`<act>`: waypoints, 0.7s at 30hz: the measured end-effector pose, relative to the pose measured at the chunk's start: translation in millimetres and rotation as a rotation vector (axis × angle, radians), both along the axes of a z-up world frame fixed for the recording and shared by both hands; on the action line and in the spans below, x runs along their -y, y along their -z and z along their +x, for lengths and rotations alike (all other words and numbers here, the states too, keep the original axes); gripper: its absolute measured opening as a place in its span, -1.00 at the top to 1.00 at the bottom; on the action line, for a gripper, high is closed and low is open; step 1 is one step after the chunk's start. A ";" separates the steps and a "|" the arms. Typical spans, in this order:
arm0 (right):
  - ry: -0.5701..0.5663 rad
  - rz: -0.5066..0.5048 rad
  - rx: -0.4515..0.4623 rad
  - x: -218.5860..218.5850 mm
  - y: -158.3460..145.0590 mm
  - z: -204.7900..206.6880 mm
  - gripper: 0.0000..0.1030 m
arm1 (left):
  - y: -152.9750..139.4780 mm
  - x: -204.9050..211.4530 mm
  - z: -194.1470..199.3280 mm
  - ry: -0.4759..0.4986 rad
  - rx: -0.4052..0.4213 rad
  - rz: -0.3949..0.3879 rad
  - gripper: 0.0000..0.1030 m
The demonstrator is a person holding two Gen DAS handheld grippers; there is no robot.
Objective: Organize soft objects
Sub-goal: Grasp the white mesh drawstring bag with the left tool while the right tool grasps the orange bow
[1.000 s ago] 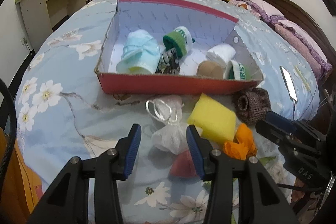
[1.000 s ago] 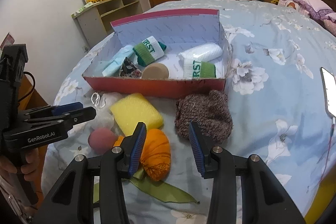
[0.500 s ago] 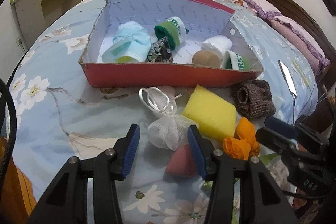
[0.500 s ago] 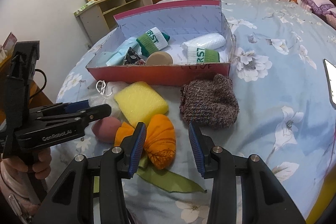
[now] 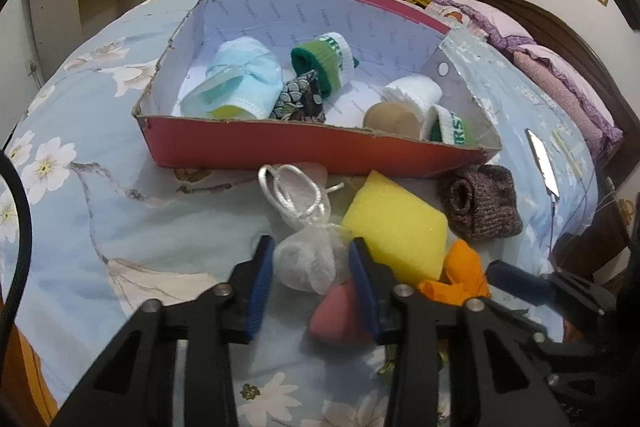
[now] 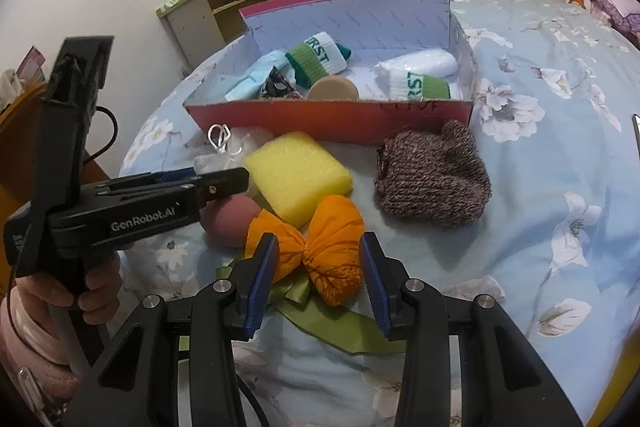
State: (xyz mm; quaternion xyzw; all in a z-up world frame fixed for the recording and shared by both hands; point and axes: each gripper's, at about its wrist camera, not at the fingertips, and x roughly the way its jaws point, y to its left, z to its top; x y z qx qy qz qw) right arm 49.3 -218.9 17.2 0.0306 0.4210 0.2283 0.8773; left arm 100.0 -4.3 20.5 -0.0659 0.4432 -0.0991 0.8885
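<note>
A white mesh bag (image 5: 310, 261) with a cord loop lies on the flowered bed in front of the red box (image 5: 280, 147). My left gripper (image 5: 311, 267) has its jaws closing on this bag, and both blue pads touch its sides. That gripper's tip (image 6: 224, 183) also shows in the right wrist view, held by a hand. My right gripper (image 6: 318, 267) stands open over an orange cloth bundle (image 6: 332, 247), which lies on the bed between its fingers. A yellow sponge (image 5: 396, 227), a pink egg-shaped sponge (image 5: 334, 319) and a brown knit piece (image 6: 432, 179) lie close by.
The red box (image 6: 320, 115) holds green-and-white socks, a light blue cloth, a tan round pad and a dark patterned piece. A green ribbon (image 6: 320, 315) trails under the orange bundle. A phone (image 5: 542, 163) lies at the right. Shelves stand beyond the bed's left edge.
My left gripper moved in around the white mesh bag and its jaws narrowed onto it. My right gripper came closer to the orange bundle, which now sits between its fingers.
</note>
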 end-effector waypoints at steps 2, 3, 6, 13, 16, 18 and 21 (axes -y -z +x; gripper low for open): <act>0.002 0.001 -0.009 0.1 2.8 0.5 0.16 | -0.5 0.6 -0.7 0.004 0.008 0.003 0.40; 0.004 0.001 -0.013 0.4 4.0 1.2 0.16 | -0.4 1.0 -0.8 0.007 0.010 0.003 0.43; 0.009 0.002 -0.022 1.2 7.1 2.8 0.16 | 0.3 1.5 -0.4 0.009 0.012 -0.002 0.45; 0.012 0.003 -0.032 0.2 13.0 5.8 0.16 | 3.1 3.7 1.1 0.015 0.015 0.003 0.45; 0.010 0.007 -0.037 0.2 14.5 7.7 0.16 | 3.9 3.5 1.7 0.014 0.013 0.000 0.45; 0.009 0.010 -0.040 0.2 15.7 8.6 0.16 | 5.4 2.7 2.5 0.013 0.010 -0.004 0.45; 0.008 0.010 -0.040 0.1 17.1 9.3 0.16 | 6.3 1.5 3.9 0.012 0.010 -0.010 0.45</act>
